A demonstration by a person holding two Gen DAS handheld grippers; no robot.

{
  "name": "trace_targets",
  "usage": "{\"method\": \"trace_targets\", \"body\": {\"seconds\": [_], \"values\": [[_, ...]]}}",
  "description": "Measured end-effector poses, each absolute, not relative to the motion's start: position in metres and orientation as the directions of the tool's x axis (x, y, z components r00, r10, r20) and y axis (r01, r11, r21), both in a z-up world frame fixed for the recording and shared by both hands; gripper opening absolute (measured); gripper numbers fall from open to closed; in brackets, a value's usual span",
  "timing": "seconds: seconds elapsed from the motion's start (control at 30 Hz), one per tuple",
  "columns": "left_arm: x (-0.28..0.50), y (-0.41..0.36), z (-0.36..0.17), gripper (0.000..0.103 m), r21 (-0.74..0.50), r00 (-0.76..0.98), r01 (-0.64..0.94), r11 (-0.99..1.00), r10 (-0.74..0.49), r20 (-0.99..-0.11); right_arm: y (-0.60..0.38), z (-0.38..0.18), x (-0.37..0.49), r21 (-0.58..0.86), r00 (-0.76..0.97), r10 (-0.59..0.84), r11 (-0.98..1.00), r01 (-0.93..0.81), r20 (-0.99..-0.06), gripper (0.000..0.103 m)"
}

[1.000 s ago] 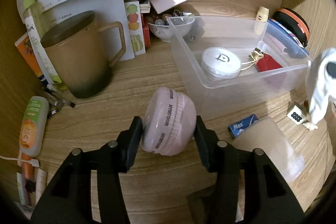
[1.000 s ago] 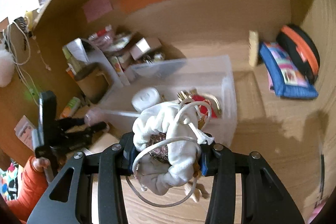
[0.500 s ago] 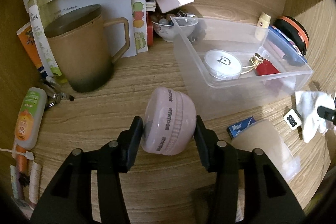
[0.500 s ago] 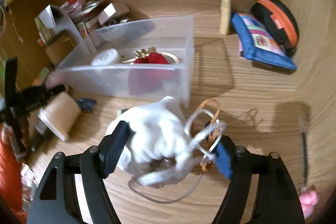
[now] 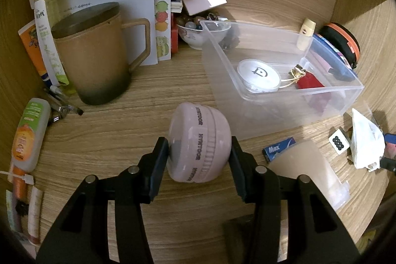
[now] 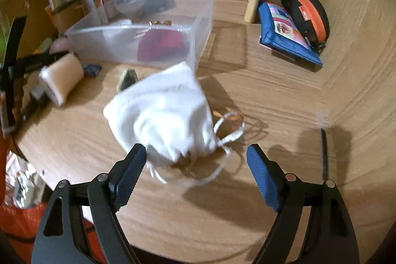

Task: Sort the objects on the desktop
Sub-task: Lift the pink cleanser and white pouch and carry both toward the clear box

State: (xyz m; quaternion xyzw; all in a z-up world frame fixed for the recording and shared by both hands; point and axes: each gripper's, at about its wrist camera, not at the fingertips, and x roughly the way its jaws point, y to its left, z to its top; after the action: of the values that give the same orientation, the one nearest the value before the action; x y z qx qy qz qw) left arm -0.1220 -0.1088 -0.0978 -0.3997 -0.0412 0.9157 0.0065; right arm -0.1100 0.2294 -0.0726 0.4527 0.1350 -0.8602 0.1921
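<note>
My left gripper is shut on a pale pink round jar and holds it on its side just above the wooden desk, in front of a clear plastic bin. The bin holds a white round lid and a red pouch with gold cord. My right gripper is open, its jaws wide apart around a white drawstring pouch that lies on the desk in front of the bin. The pouch also shows at the right of the left wrist view.
A brown mug, papers, a small bowl and tubes crowd the back left. A blue pouch and a black-orange case lie at the back right. A blue packet, a die and a clear lid lie near the bin.
My right gripper has opened and let go of the white pouch, which now rests on the desk. My left gripper still holds the pink jar, almost unmoved.
</note>
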Motion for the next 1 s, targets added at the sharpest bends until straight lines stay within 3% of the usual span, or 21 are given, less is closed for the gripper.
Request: {"method": "trace_targets", "body": {"seconds": [0.13, 0.3, 0.47, 0.53, 0.8, 0.9, 1.0], "values": [[-0.121, -0.11, -0.098, 0.048, -0.094, -0.682, 0.023, -0.995, 0.053, -0.729, 0.226, -0.061, -0.1, -0.132, -0.568, -0.169, -0.883, 0.45, -0.806, 0.081], [-0.118, -0.111, -0.098, 0.047, -0.104, -0.682, 0.028, -0.994, 0.057, -0.729, 0.202, -0.046, -0.105, -0.132, -0.591, -0.231, -0.853, 0.505, -0.773, 0.081], [-0.112, -0.113, -0.097, 0.047, -0.12, -0.679, 0.032, -0.992, 0.066, -0.732, 0.168, -0.066, -0.131, -0.065, -0.496, -0.279, -0.82, 0.569, -0.822, 0.081], [-0.11, -0.115, -0.097, 0.046, -0.12, -0.677, 0.036, -0.992, 0.064, -0.733, 0.164, -0.074, -0.141, -0.054, -0.479, -0.279, -0.819, 0.571, -0.833, 0.088], [-0.104, -0.122, -0.092, 0.042, -0.149, -0.683, 0.054, -0.987, 0.073, -0.727, 0.155, -0.095, -0.151, -0.031, -0.397, -0.284, -0.781, 0.624, -0.873, 0.094], [-0.103, -0.121, -0.091, 0.041, -0.149, -0.684, 0.056, -0.987, 0.071, -0.726, 0.152, -0.098, -0.15, -0.038, -0.417, -0.287, -0.784, 0.619, -0.862, 0.091], [-0.103, -0.119, -0.088, 0.041, -0.149, -0.685, 0.053, -0.987, 0.073, -0.725, 0.154, -0.092, -0.148, -0.018, -0.439, -0.311, -0.8, 0.6, -0.843, 0.081]]}}
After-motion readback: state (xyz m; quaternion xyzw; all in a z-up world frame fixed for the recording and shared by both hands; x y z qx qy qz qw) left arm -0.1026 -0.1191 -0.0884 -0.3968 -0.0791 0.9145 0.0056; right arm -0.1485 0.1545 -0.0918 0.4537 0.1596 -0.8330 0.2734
